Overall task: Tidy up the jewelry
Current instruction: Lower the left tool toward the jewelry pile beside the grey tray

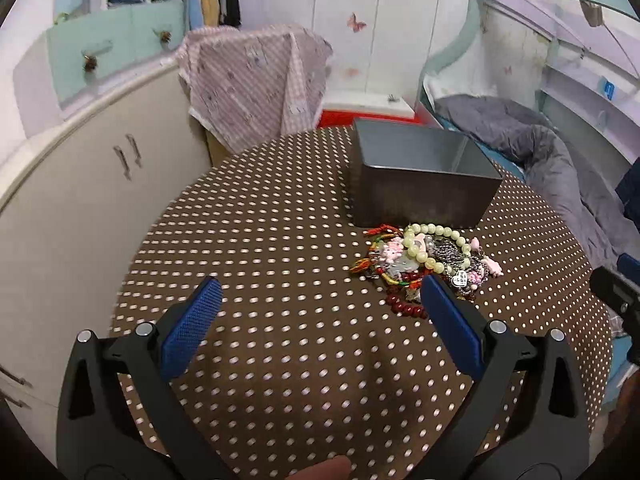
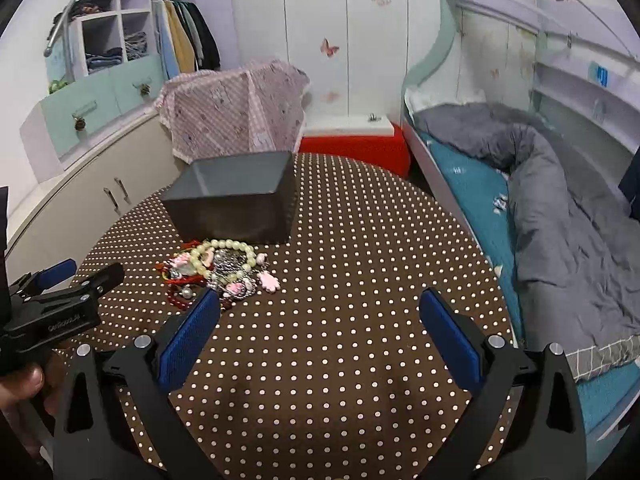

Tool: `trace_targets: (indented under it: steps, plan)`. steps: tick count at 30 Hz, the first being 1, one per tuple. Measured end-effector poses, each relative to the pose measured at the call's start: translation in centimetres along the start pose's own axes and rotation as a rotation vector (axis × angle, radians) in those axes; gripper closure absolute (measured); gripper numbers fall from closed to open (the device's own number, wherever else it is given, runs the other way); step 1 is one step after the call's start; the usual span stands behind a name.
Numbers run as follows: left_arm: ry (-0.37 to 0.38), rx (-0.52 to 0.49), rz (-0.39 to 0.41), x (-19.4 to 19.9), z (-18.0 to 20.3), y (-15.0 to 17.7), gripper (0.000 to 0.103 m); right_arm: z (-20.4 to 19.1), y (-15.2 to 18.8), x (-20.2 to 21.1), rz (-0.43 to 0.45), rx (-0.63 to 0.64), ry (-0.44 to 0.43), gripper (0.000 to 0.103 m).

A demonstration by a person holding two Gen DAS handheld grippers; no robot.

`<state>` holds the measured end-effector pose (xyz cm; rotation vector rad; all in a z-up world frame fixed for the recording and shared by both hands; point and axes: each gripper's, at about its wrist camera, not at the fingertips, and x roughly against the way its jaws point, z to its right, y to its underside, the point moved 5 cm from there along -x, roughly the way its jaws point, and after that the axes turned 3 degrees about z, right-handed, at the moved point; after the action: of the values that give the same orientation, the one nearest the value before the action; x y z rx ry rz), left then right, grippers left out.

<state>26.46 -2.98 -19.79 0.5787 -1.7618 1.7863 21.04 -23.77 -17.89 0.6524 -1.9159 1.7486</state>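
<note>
Left tool (image 1: 320, 296) released, jaws wide, empty. Jewelry pile (image 1: 428, 264) on table (image 1: 260, 240), ahead, touching right fingertip. Right tool (image 2: 320, 308) released, empty; pile (image 2: 220, 272) ahead-left by its left fingertip. Gray box (image 1: 420, 184) just beyond pile.

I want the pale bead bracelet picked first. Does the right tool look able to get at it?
Probably yes. The right tool is open and the bead bracelet lies on top of the jewelry pile, with only bare tablecloth between them.
</note>
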Motion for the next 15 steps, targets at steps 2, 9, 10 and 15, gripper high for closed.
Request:
trace_targets:
  steps: [2, 9, 10, 15]
  plan:
    - [0.018, 0.004, -0.032, -1.0, 0.4, -0.1, 0.006, 0.1, -0.2, -0.7, -0.018, -0.002, 0.001, 0.008]
    - [0.061, 0.044, -0.146, -5.2, 1.2, 0.7, 0.017, -0.2, -1.0, -2.2, -0.049, 0.000, -0.015, 0.008]
    - [0.079, 0.053, -0.162, -5.7, 1.2, 0.9, 0.026, -0.2, -1.1, -2.4, -0.054, -0.002, -0.016, 0.008]
    - [0.177, 0.049, -0.165, -6.2, 2.0, 0.7, 0.070, -0.1, -1.1, -3.4, -0.080, -0.015, -0.020, 0.008]
